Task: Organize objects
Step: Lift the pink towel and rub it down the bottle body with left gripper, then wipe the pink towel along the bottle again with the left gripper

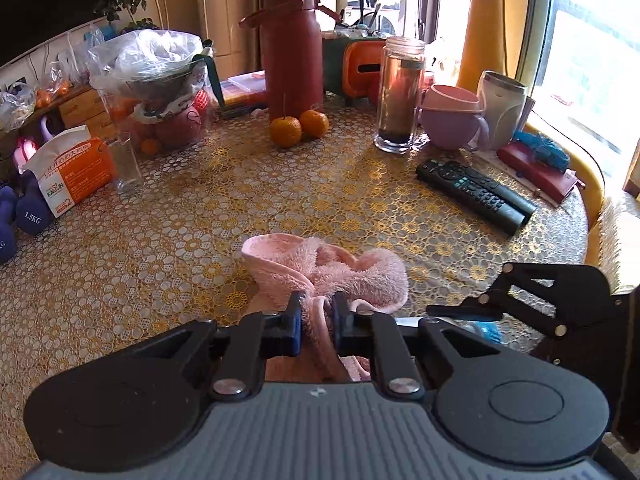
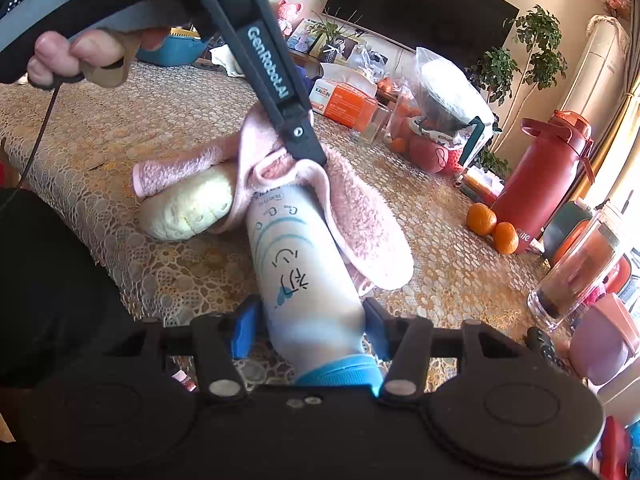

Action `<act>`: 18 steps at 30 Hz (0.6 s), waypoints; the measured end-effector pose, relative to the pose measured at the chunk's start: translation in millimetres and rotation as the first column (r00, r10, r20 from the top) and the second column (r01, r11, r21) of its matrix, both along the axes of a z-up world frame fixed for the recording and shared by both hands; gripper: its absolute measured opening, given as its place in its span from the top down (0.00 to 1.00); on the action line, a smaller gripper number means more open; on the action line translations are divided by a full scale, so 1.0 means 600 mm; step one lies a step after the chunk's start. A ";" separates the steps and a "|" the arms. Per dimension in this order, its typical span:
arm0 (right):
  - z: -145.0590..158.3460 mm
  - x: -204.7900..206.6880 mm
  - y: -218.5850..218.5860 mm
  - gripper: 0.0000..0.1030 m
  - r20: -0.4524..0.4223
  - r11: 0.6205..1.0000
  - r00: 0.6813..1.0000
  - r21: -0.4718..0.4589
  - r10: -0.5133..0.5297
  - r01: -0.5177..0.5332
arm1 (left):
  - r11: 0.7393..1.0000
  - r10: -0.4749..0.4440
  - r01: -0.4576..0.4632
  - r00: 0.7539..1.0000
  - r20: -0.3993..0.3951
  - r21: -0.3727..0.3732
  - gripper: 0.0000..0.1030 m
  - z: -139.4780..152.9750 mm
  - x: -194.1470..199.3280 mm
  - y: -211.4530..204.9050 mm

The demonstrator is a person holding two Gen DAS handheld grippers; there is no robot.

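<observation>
Tools both clamped — left tool [image 1: 316, 322] pinching pink towel [image 1: 340, 272], right tool [image 2: 310, 330] gripping bottle [image 2: 300, 272].

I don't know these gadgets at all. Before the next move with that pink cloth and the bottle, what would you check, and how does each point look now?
1. Left gripper has the pink towel pinched between its fingers: ok.
2. Right gripper is closed on the white bottle, a pad on each side: ok.
3. Bottle's far end sits under the towel fold: ok.
4. Bottle cap tight: cannot tell, the blue end is mostly hidden.
5. The two mandarins and the glass jar lie apart from the towel: ok.
6. Cream object lies against the towel and may get dragged: not ok.
</observation>
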State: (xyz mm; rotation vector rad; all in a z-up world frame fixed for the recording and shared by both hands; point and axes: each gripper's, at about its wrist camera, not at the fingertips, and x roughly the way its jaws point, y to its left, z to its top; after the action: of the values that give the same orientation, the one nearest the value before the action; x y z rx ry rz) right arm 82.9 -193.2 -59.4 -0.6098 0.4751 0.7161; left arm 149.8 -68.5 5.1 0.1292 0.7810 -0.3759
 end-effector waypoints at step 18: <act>0.003 0.001 -0.002 0.47 -0.007 1.000 1.000 0.001 -0.002 0.002 | 0.997 -0.073 0.071 0.996 -0.052 -0.036 0.88 -0.032 -0.006 -0.032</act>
State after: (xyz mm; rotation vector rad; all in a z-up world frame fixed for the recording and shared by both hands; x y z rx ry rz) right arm 83.5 -194.4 -57.9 -0.6060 0.4813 0.7168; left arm 146.3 -87.9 -14.2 0.1156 0.8232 -0.4627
